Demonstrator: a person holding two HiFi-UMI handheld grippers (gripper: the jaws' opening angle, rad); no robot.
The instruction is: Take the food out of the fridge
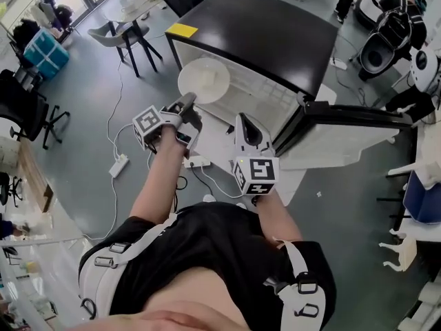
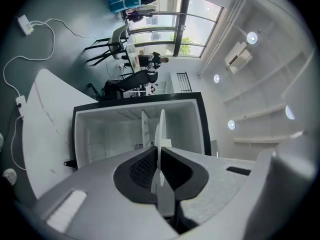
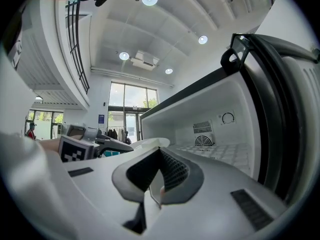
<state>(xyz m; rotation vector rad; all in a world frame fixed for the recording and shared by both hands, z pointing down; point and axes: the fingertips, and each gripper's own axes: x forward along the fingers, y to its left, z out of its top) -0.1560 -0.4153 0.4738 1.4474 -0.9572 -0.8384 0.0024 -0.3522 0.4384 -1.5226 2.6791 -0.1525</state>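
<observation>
The fridge (image 1: 275, 36) has a black top and a white inside (image 1: 265, 95), and its door (image 1: 358, 119) stands swung open to the right. My left gripper (image 1: 187, 103) is shut on the rim of a round white plate (image 1: 204, 80), held in front of the open fridge. In the left gripper view the plate (image 2: 161, 126) shows edge-on between the pads of the left gripper (image 2: 159, 153). I see no food on it. My right gripper (image 1: 245, 124) sits lower right of the plate, its jaws together with nothing held. The right gripper view shows the right gripper (image 3: 157, 158) pointing at the inside wall (image 3: 220, 134).
A yellow note (image 1: 182, 29) lies on the fridge top. A power strip (image 1: 118, 165) and cables trail over the grey floor at the left. Chairs (image 1: 127, 36) and a blue bin (image 1: 47, 52) stand further back left; more furniture crowds the right.
</observation>
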